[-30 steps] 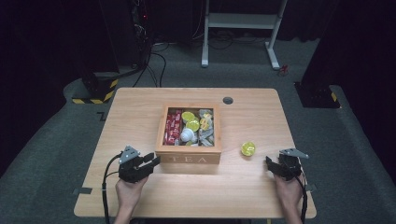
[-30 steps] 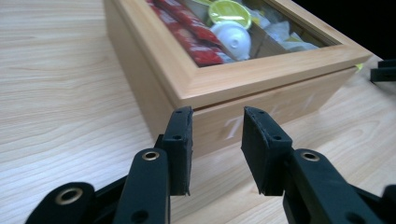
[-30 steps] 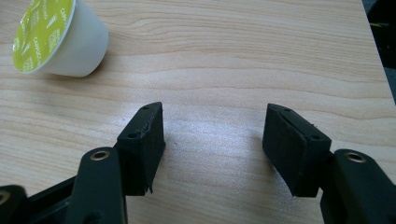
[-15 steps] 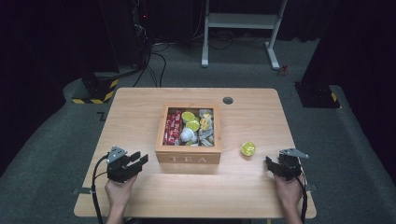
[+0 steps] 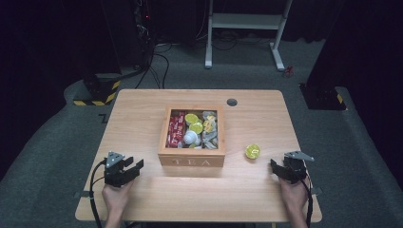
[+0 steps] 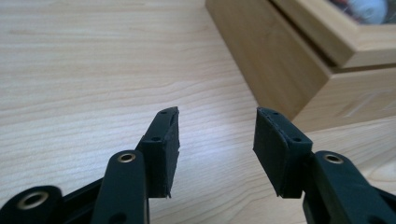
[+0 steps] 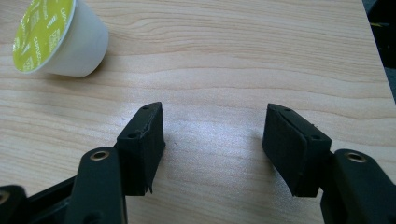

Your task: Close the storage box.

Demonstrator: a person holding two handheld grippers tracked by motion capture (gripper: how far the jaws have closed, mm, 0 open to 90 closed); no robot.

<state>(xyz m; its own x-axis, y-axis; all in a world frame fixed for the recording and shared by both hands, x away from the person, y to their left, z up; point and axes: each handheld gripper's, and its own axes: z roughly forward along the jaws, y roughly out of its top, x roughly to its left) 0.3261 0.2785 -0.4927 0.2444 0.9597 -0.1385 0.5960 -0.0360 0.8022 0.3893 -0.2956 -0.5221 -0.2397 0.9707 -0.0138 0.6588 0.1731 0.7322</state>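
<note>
1. Left gripper (image 5: 135, 167) is sitting low over the surface (image 5: 142, 118) just left of the tea box (image 5: 191, 159). Its jaws have just been opening and are standing apart with nothing between them; in the left gripper view (image 6: 215, 140) they are pointing at bare wood, with the box's front corner up and to the right.
2. Risk: if it is heading back toward the box, the right-hand pad is likely catching that corner and shoving the whole box, since nothing is bracing it.
3. The tea box is holding red sachets, yellow-lidded capsules and a white one, packed loosely. Any jolt is probably spilling or reshuffling them.
4. The loose capsule (image 5: 252, 151) is lying tipped on its side on the surface, right of the box and just ahead-left of the right gripper (image 5: 277, 166). In the right gripper view the capsule (image 7: 58, 37) is sitting off to the upper left, outside the line of the jaws.
5. Right gripper (image 7: 212, 142) is also gaping and empty, resting near the front edge.
6. Risk: closing from here is grabbing air; it needs re-aiming left first.
7. Risk: the capsule is tapered and on its side, so a nudge from one pad is probably rolling it away in an arc, or it is squirting out of a pinch on the slanted wall.
</note>
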